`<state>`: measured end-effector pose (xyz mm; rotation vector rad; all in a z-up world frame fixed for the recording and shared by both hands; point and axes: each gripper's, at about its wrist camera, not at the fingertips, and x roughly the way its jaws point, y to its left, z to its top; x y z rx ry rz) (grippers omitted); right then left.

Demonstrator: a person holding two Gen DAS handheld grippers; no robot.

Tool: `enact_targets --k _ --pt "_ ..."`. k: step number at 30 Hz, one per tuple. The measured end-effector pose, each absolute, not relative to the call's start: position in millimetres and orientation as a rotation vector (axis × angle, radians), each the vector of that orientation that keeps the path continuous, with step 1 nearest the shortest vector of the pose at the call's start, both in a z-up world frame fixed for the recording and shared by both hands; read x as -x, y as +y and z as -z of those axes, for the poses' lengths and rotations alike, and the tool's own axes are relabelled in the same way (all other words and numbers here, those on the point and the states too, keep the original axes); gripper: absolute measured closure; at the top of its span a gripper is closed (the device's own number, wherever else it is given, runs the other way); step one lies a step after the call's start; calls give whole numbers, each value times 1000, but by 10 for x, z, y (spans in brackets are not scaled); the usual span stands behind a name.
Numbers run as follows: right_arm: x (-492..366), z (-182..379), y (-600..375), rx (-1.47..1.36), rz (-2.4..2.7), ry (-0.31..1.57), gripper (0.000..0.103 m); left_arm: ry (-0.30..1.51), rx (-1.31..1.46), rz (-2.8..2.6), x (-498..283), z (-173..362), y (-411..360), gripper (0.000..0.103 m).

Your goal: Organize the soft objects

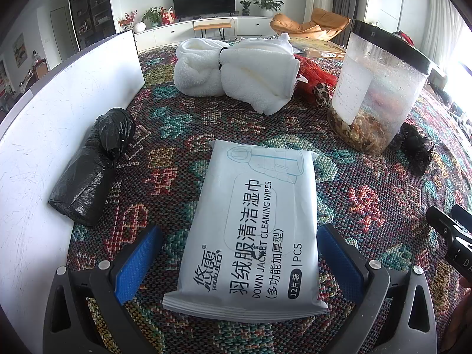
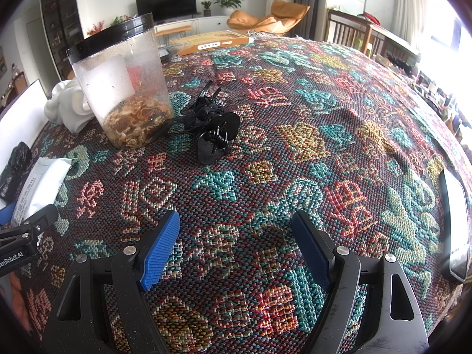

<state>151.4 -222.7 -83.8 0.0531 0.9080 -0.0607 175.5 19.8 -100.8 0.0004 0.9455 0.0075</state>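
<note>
A white pack of wipes (image 1: 250, 230) lies flat on the patterned cloth (image 1: 368, 203), between the blue pads of my left gripper (image 1: 239, 230). The gripper is open; there is a gap on the pack's left side, and the right pad stands close by its edge. Rolled white towels (image 1: 236, 73) lie further back, and a crumpled black plastic bag (image 1: 91, 171) lies to the left. My right gripper (image 2: 236, 216) is open over bare cloth (image 2: 295, 118), with nothing between its fingers. A black hair clip with mesh (image 2: 215, 129) lies ahead of it.
A clear jar with a black lid (image 2: 124, 82) stands beside the clip, with dried bits at its bottom. A white board (image 1: 44, 147) stands upright along the left. A red mesh item (image 1: 312, 79) lies by the towels. A flat yellow box (image 2: 212, 42) lies at the far edge, and a white device (image 2: 455, 221) at the right.
</note>
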Motion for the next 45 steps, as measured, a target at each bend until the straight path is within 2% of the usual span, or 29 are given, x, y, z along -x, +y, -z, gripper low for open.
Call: enact_targets --k 25,29,31,34,36,38,39,40,41,45 --pt "-1512 839 -2231 -56 58 907 22 945 0 -8 -1759 1008 219 0" --pt "-1518 808 -2402 -182 -4 874 21 969 -9 15 -1731 999 159 0" --pt "-1646 791 -2558 -255 -30 867 23 998 -19 47 -1716 990 201 0" --pt "-1958 693 -2602 -195 -23 896 22 1009 -23 64 -1777 990 191 0" --pt "-2183 649 -2528 -157 -81 916 22 1004 -37 65 -1790 983 212 4" --pt "-2419 721 -2391 -93 -135 979 32 979 -43 75 -1808 933 206 22" --pt "-2498 772 -2323 -48 -156 995 50 972 -43 93 -1821 891 191 41" --pt "-2523 802 -2248 27 -141 988 64 978 -53 89 -1831 854 187 41" --pt "-2540 802 -2224 65 -127 984 65 987 -33 108 -1835 821 207 44" --pt "-2374 578 -2494 -57 -53 954 65 974 154 193 -1671 542 406 45"
